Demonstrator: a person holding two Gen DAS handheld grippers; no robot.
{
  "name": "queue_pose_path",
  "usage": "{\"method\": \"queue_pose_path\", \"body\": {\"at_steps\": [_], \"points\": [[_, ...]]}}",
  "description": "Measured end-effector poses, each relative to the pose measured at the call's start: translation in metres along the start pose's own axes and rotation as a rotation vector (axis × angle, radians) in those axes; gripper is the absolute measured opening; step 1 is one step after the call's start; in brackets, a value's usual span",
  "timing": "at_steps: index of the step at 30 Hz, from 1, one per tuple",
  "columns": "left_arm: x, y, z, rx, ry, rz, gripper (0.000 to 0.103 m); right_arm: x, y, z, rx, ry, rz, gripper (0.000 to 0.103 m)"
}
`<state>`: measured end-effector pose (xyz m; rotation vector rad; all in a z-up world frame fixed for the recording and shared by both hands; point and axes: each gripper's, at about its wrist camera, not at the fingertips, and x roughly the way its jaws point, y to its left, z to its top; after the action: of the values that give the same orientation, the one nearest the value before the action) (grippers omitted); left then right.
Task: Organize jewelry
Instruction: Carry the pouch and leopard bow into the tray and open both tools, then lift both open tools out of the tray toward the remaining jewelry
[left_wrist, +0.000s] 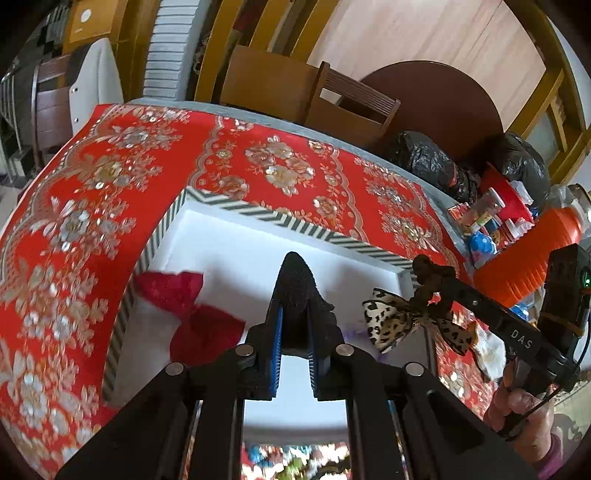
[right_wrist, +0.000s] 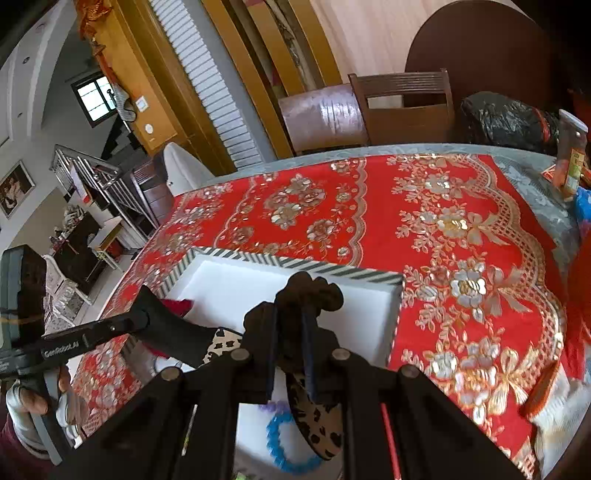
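Left wrist view: left gripper (left_wrist: 295, 295) clamps a black bow (left_wrist: 297, 284) above the tray (left_wrist: 295, 225); a red bow (left_wrist: 192, 310) lies left.

Right wrist view: right gripper (right_wrist: 291, 321) clamps the leopard bow (right_wrist: 314, 421) over the tray's near right. Step: placing. Next: lower, release.

Red floral tablecloth with gold and silver blossoms (left_wrist: 280, 173) is covering the table. Behind it, a brown wooden chair (left_wrist: 351, 107) is standing. At its right edge, crumpled black plastic bags (left_wrist: 424, 158) and an orange ribbed plastic container (left_wrist: 532, 247) are sitting.
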<state>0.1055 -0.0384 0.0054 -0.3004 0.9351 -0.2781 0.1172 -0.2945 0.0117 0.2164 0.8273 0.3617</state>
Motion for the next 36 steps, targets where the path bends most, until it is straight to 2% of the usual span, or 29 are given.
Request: {"method": "queue_pose_path", "body": {"at_steps": [6, 12, 16, 19, 22, 26, 30, 33, 36], "points": [[0.026, 0.004, 0.014, 0.002, 0.013, 0.026, 0.023, 0.033, -0.011, 0.003, 0.035, 0.035, -0.026, 0.013], [0.044, 0.021, 0.014, -0.031, 0.028, 0.028, 0.024, 0.067, -0.025, 0.004, 0.067, 0.074, -0.066, 0.013], [0.043, 0.027, 0.011, -0.038, 0.027, 0.014, 0.049, 0.079, -0.03, 0.002, 0.065, 0.126, -0.106, 0.019], [0.038, 0.032, 0.007, -0.053, 0.029, 0.004, 0.054, 0.064, -0.026, -0.001, 0.058, 0.122, -0.084, 0.022], [0.032, 0.034, 0.001, -0.046, 0.038, 0.018, 0.057, 0.038, -0.012, -0.008, 0.017, 0.14, -0.019, 0.033], [0.02, 0.037, -0.013, -0.026, 0.048, 0.053, 0.057, 0.003, 0.019, -0.03, -0.12, 0.167, 0.043, 0.048], [0.01, 0.043, -0.033, -0.025, 0.056, 0.07, 0.057, -0.014, 0.047, -0.065, -0.225, 0.248, 0.118, 0.049], [0.006, 0.043, -0.045, -0.023, 0.068, 0.081, 0.057, -0.015, 0.058, -0.088, -0.277, 0.303, 0.133, 0.049], [0.006, 0.042, -0.056, -0.018, 0.084, 0.09, 0.057, -0.014, 0.064, -0.102, -0.36, 0.318, 0.071, 0.049]]}}
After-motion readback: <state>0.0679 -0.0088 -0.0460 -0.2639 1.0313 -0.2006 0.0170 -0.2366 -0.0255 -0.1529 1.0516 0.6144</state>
